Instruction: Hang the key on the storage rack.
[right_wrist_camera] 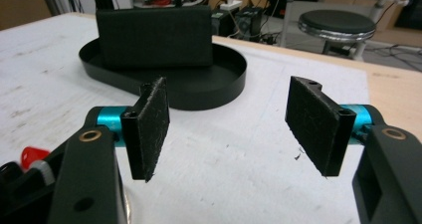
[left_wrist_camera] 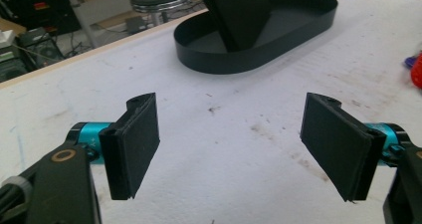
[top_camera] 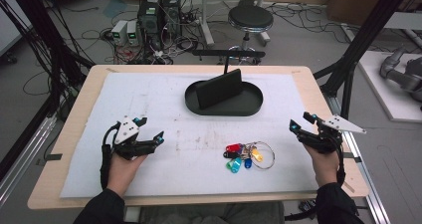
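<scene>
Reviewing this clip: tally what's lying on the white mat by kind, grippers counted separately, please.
Black oval tray: 1
Black rectangular block standing in the tray: 1
Bunch of coloured key tags on a wire ring: 1
Handheld grippers, left and right, both open: 2
Total: 5

One black oval tray [top_camera: 254, 104] sits on the white mat, and one black rectangular block [top_camera: 219, 88] stands in it. One bunch of key tags [top_camera: 241, 157] lies on the mat: about five coloured tags in red, purple, green, blue and yellow, on one wire ring. Two grippers are present, the left gripper [top_camera: 152, 129] and the right gripper [top_camera: 301, 122].
</scene>
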Available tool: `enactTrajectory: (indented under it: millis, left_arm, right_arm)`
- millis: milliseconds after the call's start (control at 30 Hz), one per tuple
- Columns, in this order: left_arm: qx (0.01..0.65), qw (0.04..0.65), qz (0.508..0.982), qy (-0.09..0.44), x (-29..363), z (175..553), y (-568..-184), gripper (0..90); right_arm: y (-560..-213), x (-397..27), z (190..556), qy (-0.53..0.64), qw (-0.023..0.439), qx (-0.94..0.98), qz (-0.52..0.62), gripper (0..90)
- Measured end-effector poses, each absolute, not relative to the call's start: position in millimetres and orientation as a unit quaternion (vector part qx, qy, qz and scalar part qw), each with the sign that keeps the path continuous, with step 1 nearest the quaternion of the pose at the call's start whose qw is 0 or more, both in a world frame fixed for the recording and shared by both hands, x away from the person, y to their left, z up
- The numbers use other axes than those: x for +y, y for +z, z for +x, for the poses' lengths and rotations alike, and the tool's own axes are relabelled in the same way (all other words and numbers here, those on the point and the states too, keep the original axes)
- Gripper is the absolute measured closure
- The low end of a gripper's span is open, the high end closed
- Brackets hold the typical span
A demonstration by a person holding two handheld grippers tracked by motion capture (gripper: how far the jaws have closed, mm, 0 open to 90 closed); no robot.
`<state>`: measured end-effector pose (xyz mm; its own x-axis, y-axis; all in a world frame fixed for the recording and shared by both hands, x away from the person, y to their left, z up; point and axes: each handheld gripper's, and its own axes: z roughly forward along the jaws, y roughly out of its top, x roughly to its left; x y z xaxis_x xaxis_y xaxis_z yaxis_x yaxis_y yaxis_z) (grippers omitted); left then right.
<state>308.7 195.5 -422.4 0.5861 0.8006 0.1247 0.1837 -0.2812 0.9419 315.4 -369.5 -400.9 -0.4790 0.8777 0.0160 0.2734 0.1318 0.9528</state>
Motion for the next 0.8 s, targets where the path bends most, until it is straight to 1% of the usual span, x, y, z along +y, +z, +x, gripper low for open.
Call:
enactTrajectory:
  millis: [100, 233, 267, 333, 433, 533, 633, 800]
  left_arm:
    - [0.338, 0.499, 0.733, 0.315, 200, 309, -422, 23.3]
    - [0.345, 0.501, 0.728, 0.315, 205, 309, -424, 23.4]
    - [0.346, 0.500, 0.728, 0.316, 206, 309, -425, 23.4]
    - [0.347, 0.499, 0.728, 0.318, 208, 310, -426, 23.4]
    - [0.350, 0.501, 0.725, 0.318, 209, 310, -425, 23.4]
    - [0.349, 0.500, 0.726, 0.317, 207, 309, -426, 23.4]
    - [0.345, 0.497, 0.730, 0.318, 206, 308, -426, 23.5]
    - [0.345, 0.498, 0.731, 0.315, 205, 308, -428, 23.5]
  right_arm:
    - [-403, -367, 314, 0.505, 0.277, 0.703, 0.418, 31.4]
    - [-405, -364, 311, 0.501, 0.259, 0.714, 0.415, 31.4]
    - [-407, -363, 310, 0.498, 0.254, 0.717, 0.417, 32.3]
    - [-410, -361, 310, 0.493, 0.241, 0.728, 0.411, 39.6]
    - [-416, -355, 312, 0.476, 0.229, 0.750, 0.398, 46.6]
    - [-421, -349, 315, 0.467, 0.202, 0.768, 0.389, 50.6]
    - [-425, -344, 317, 0.461, 0.181, 0.778, 0.386, 52.2]
    - [-430, -338, 320, 0.446, 0.161, 0.790, 0.389, 55.5]
